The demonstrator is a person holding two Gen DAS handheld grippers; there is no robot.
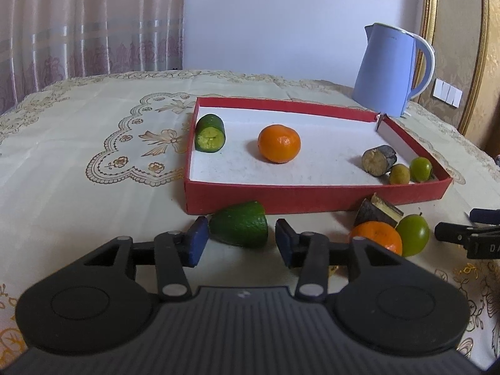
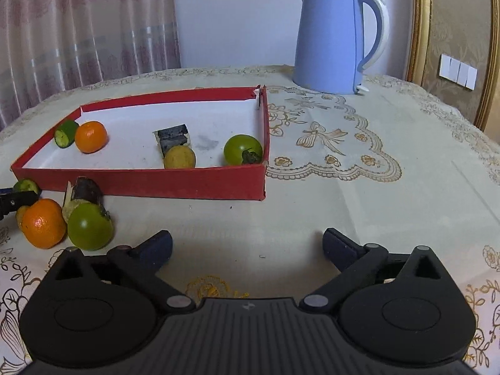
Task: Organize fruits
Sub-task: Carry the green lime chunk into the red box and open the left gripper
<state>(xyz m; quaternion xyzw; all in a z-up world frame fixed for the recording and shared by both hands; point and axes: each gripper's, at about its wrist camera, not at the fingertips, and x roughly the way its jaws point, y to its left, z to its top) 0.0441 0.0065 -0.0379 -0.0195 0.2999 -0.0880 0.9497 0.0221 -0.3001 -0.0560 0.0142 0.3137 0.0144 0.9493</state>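
Our left tongs point(image 1: 240, 243) straddle the green cucumber piece point(image 1: 239, 227) near the red box point(image 1: 312, 195), pads apart; our right tongs point(image 2: 247, 247) gape, released.

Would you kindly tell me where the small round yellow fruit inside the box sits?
In the right wrist view, the small round yellow fruit sits against the red box's near wall, touching the dark cut piece.

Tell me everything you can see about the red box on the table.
The red box is a shallow, rectangular open tray, apparently cardboard, red outside and along the rim, white and slightly smudged inside. One far corner is torn and split open. It sits flat on the embroidered tablecloth, in front of the blue kettle. Inside lie a cucumber piece, an orange, a dark eggplant chunk, a small yellowish fruit and a green tomato. More produce lies outside, along its near wall.
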